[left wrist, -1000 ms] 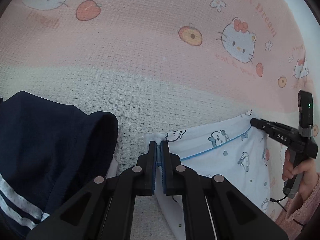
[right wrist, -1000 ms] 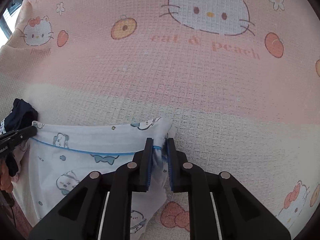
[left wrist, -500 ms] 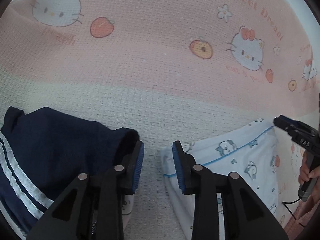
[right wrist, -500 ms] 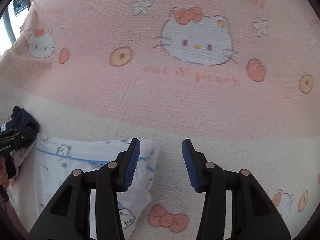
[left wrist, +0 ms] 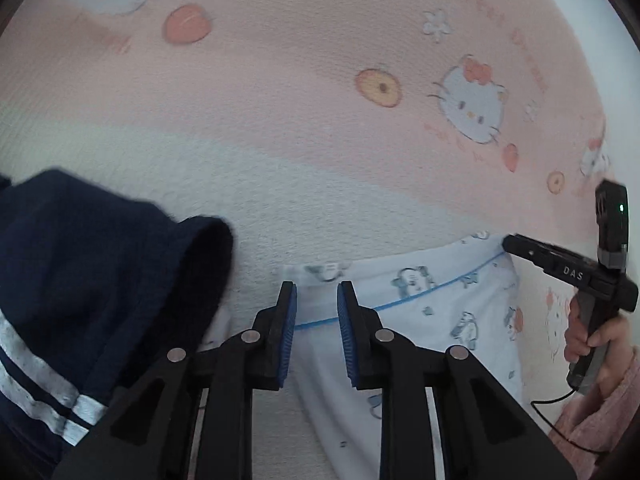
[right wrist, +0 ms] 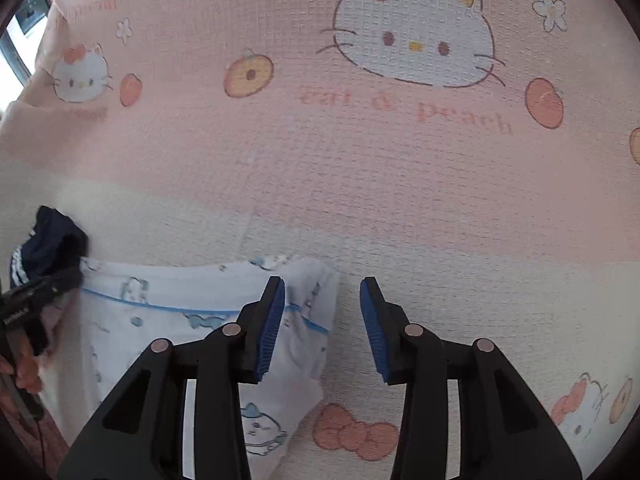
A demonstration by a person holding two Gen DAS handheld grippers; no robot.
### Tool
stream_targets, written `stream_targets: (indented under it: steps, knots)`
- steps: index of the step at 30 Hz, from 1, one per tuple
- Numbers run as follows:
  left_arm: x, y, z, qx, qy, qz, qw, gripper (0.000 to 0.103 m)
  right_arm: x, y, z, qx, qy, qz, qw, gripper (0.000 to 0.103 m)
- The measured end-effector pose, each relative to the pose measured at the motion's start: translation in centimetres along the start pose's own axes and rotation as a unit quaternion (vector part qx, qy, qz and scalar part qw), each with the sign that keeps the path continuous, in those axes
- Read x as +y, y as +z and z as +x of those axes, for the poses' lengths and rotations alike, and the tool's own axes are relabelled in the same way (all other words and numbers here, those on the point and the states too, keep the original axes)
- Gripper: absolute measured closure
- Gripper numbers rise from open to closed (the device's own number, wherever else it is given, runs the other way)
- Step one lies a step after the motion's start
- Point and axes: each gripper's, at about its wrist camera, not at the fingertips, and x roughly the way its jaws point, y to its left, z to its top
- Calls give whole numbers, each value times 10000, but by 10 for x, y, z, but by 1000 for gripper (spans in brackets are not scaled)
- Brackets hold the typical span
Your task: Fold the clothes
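A white garment [left wrist: 420, 312] with blue piping and small cartoon prints lies flat on the blanket. My left gripper [left wrist: 316, 286] hovers over its left top corner. Its jaws are closing, still apart, and the cloth lies under the gap, not pinched. My right gripper [right wrist: 322, 280] stands just past the garment's [right wrist: 168, 300] right top corner. Its jaws are closing too, still wide, with only blanket between them. The left finger [right wrist: 272, 312] overlaps the cloth's edge. A navy garment [left wrist: 100, 264] with white stripes lies to the left.
A pink and cream cartoon-cat blanket [left wrist: 280, 120] covers the whole surface. A person's hand [left wrist: 588, 332] in a pink sleeve holds the right gripper's handle at the right edge. The navy garment [right wrist: 48, 240] touches the white one's left corner.
Both grippers were shut on the white garment's top corners, then opened and let go. The left jaws have since narrowed a little. The garment stays flat on the blanket.
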Motion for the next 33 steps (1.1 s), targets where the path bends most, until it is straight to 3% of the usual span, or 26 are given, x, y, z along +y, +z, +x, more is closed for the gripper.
stream_targets:
  steps: [1, 3, 5, 7, 9, 11, 15, 18, 22, 24, 26, 29, 31, 33]
  knots:
    - [-14, -1, 5, 40, -16, 264, 9996, 80, 6, 1, -2, -39, 157, -63, 9998, 62]
    - [-28, -4, 25, 240, 43, 609, 9978, 80, 29, -8, 12, 156, -1, -548, 9984, 62]
    - [-26, -4, 37, 383, 347, 795, 9955, 82, 52, -16, 27, 349, -159, -1032, 9939, 63]
    - [-10, -1, 27, 301, 609, 645, 9956, 82, 50, -18, 31, 257, -388, -1300, 9904, 64]
    - [17, -1, 11, 205, 1102, 155, 9936, 83, 35, -15, 23, 245, -730, -1094, 9910, 64]
    - [30, -7, -1, 303, 726, -241, 9966, 82, 17, -13, 12, 205, -1054, -787, 9911, 60]
    - [-7, -34, -12, 562, 187, 35, 9982, 82, 20, -33, -11, 263, -266, -231, 9990, 61]
    - [-29, -57, -10, 752, -149, -167, 9969, 82, 47, -69, -19, 359, 229, -36, 9991, 61]
    - [-37, -88, -12, 1040, 348, -265, 9936, 82, 67, -115, -19, 530, 324, -73, 9980, 61]
    - [-38, -93, -20, 1081, 627, -224, 9919, 82, 66, -135, -17, 729, 134, -48, 9972, 61]
    - [-36, -97, -37, 971, 742, -345, 9919, 82, 53, -146, -31, 602, 77, 267, 9978, 61]
    - [-40, -108, -60, 815, 329, -653, 9940, 81, 25, -159, -92, -379, 676, 1179, 9900, 58]
    - [-52, -121, -66, 813, 138, -685, 9942, 81, 18, -167, -108, -321, 692, 1367, 9877, 47]
    - [-70, -134, -66, 758, -89, -514, 9958, 81, 24, -179, -105, -156, 397, 1147, 9925, 47]
